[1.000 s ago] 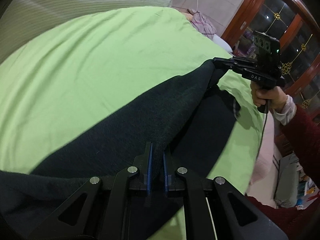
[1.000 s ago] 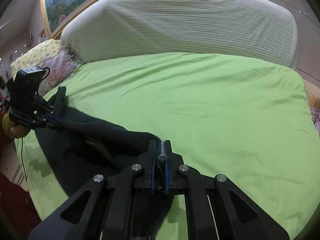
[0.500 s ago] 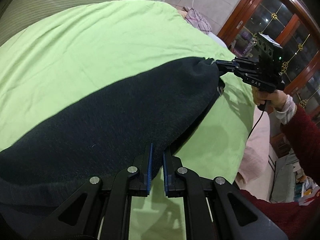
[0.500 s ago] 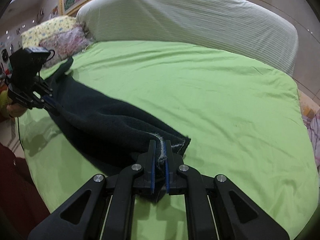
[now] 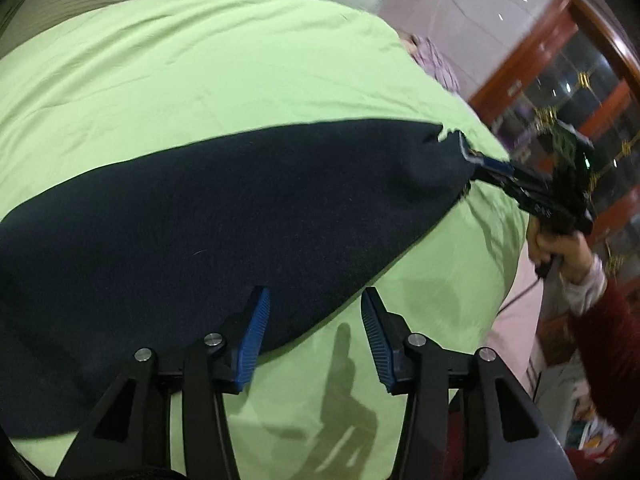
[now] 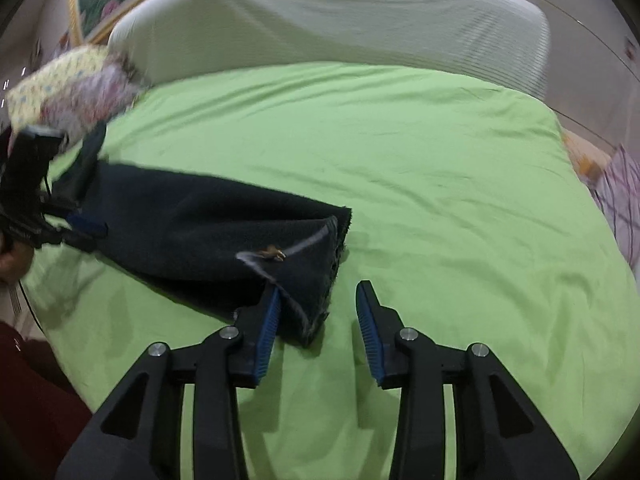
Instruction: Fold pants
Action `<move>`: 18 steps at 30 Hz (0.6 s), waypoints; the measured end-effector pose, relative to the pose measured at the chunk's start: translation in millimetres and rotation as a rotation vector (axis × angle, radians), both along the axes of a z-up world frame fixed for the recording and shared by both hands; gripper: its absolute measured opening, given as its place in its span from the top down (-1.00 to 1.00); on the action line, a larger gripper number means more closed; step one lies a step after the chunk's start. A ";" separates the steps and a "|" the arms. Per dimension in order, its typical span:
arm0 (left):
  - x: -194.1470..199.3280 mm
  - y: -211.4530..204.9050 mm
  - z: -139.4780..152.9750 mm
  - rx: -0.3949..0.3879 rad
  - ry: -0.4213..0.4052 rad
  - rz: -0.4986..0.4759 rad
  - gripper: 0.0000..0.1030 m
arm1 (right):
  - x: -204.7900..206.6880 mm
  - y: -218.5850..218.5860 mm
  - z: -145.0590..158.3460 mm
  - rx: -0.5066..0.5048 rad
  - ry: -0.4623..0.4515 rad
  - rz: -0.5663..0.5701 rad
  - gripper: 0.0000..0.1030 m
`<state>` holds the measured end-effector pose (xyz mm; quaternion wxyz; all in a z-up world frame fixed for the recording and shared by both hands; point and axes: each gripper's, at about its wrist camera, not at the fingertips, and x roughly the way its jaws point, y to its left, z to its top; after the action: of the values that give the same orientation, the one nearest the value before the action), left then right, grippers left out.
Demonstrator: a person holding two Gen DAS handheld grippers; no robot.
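The dark navy pants (image 5: 208, 216) lie folded in a long band on the green bedsheet (image 5: 200, 64). My left gripper (image 5: 314, 320) is open, its jaws spread over the pants' near edge. In the right wrist view the pants (image 6: 192, 232) lie at the left, their waist end with a grey inner band next to my open right gripper (image 6: 318, 312). The left finger's pad (image 6: 268, 320) touches the cloth. The right gripper also shows in the left wrist view (image 5: 480, 164) at the pants' far end. The left gripper shows at the left edge of the right wrist view (image 6: 86, 232).
A striped white headboard cushion (image 6: 340, 16) stands behind the bed. Patterned pillows (image 6: 68, 92) lie at the bed's left corner. A wooden glass-door cabinet (image 5: 580, 92) stands beyond the bed's right edge. Green sheet stretches to the right (image 6: 440, 180).
Both grippers have opened and let go of the pants. The pants, held stretched above the bed before, now lie flat on the sheet.
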<state>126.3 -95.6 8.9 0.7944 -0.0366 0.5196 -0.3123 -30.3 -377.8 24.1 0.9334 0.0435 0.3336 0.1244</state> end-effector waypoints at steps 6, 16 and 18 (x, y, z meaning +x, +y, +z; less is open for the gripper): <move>-3.7 21.6 12.6 -0.007 -0.009 0.139 -0.10 | -13.1 19.6 14.6 0.106 -0.063 -0.010 0.21; 20.4 91.4 45.3 0.112 -0.047 0.505 -0.37 | 16.0 119.3 14.2 0.276 -0.048 0.190 0.20; 34.8 105.0 49.3 0.150 -0.021 0.575 -0.42 | 24.3 144.0 14.6 0.292 -0.040 0.236 0.20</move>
<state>161.2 9.4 58.3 0.8562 -0.1202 0.5012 -0.0355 -6.1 -233.8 38.6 0.9025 0.1367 0.2964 0.2810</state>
